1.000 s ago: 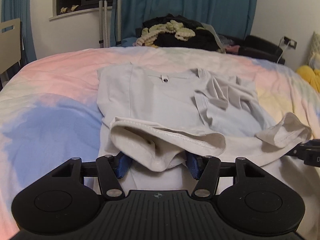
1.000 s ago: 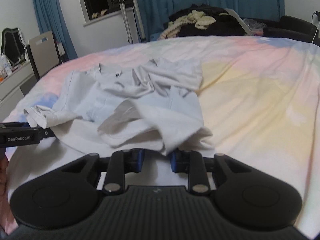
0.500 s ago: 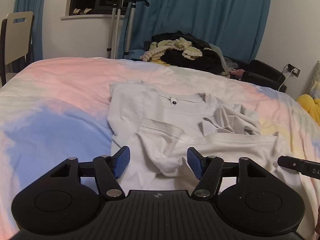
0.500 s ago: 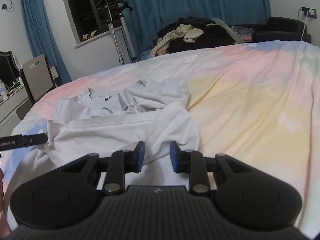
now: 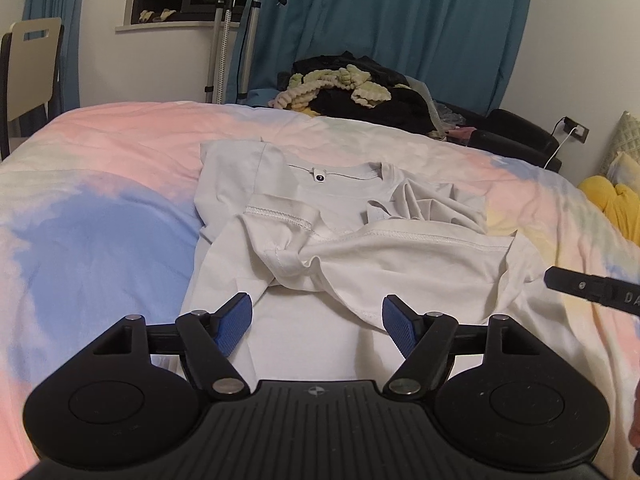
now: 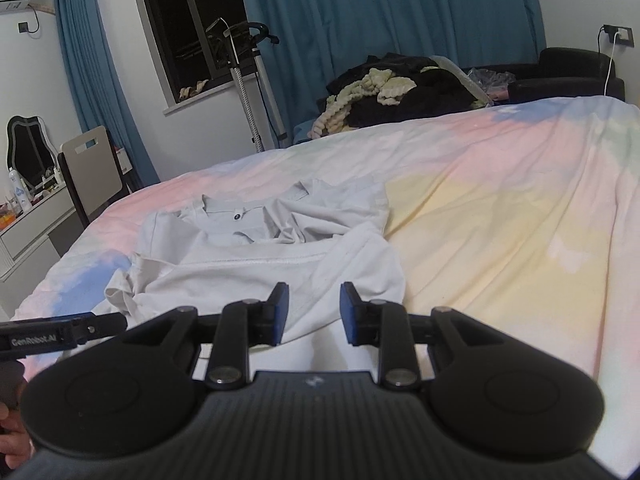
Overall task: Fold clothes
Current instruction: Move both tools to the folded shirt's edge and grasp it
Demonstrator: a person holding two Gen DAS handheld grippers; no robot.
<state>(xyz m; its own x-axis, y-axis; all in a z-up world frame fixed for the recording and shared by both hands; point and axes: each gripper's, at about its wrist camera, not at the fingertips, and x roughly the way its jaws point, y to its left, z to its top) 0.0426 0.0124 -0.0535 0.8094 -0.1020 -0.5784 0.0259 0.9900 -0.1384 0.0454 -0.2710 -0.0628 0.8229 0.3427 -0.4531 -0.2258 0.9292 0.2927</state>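
Lying on the pastel bedspread near its middle: white T-shirt, hem doubled up over the chest, collar label facing up, right sleeve bunched. Rumpled at the left hem corner. Spread wide, holding nothing: left gripper, blue pads just short of the folded edge. Parted as well, more narrowly: right gripper, over the shirt's near right edge, nothing between the pads. Seen at the right margin of the left view: tip of the right tool. Noted beyond the bed: heap of dark clothes with a pale knit on top, blue curtain, garment steamer stand, dark window, chair. Noted at the bed's right: yellow cushion. Found nothing lying between grippers and shirt.
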